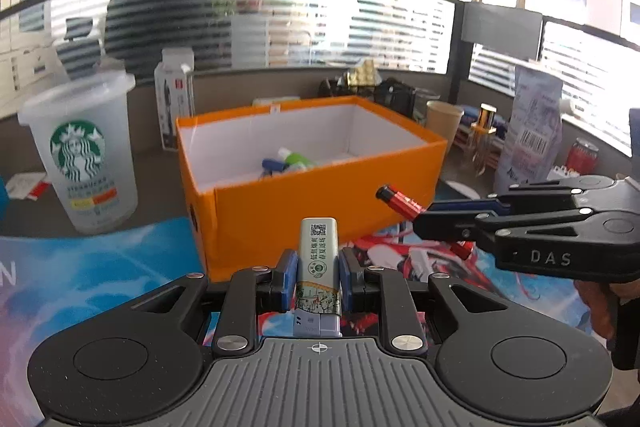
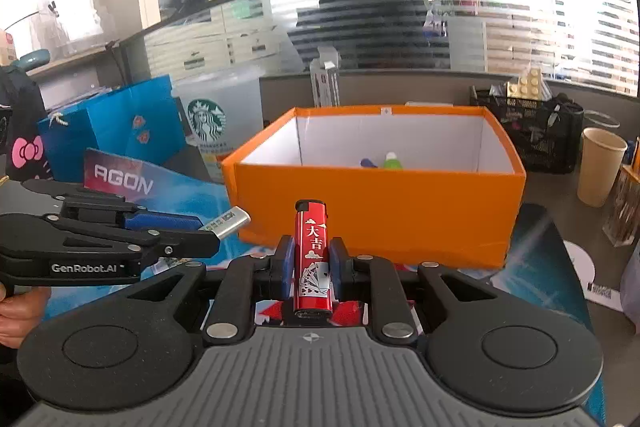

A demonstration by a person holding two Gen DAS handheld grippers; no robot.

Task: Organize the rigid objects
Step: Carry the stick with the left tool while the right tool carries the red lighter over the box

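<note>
My left gripper (image 1: 318, 277) is shut on a silver-grey lighter (image 1: 318, 263) with green print, held above the mat just in front of the orange box (image 1: 320, 203). My right gripper (image 2: 311, 263) is shut on a red lighter (image 2: 312, 255), also in front of the orange box (image 2: 376, 215). In the left wrist view the right gripper (image 1: 432, 223) comes in from the right with the red lighter (image 1: 400, 203). In the right wrist view the left gripper (image 2: 200, 231) comes in from the left with the silver lighter (image 2: 228, 219). Small blue and green items (image 1: 286, 161) lie inside the box.
A Starbucks cup (image 1: 84, 151) stands left of the box, a white carton (image 1: 176, 99) behind it. A blue gift bag (image 2: 116, 127) is at the left. A paper cup (image 2: 600, 165), a black basket (image 2: 536, 131) and a printed bag (image 1: 528, 131) stand at the right. A glass partition runs behind.
</note>
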